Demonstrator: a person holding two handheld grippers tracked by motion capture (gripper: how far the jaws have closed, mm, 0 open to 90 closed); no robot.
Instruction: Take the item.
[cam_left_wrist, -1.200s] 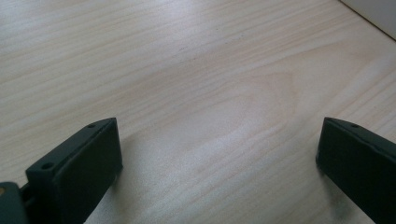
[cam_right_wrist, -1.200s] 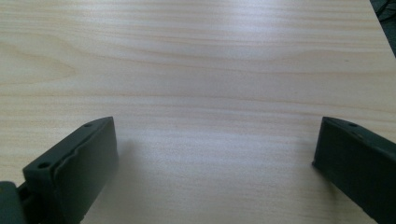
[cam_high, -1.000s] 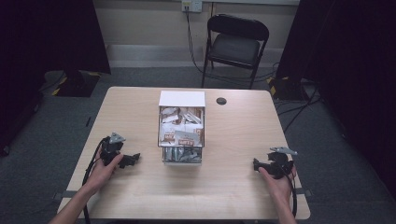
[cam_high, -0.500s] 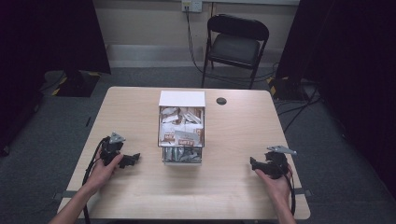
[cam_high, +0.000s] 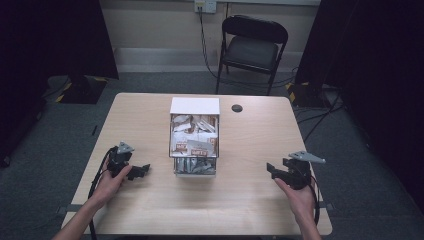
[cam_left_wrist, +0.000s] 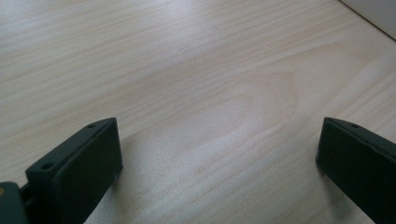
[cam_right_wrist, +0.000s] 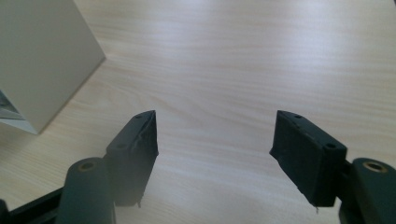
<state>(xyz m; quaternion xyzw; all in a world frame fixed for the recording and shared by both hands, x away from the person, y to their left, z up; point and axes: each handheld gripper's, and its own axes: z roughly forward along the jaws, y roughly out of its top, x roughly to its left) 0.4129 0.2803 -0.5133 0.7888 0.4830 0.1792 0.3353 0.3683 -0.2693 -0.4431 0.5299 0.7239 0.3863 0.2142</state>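
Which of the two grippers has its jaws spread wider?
The left gripper: its jaws stand near the frame edges, while the right gripper has been closing its jaws, with nothing between them.

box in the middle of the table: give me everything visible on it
The box stands upright at the middle of the wooden table, resting on it. It is white, card-like, with a plain closed section at the far end and an open top through which loose packets show, white and brown ones, silvery ones at the near end. The right gripper view shows a plain white side wall and a bottom corner on the table. Neither tool touches it.
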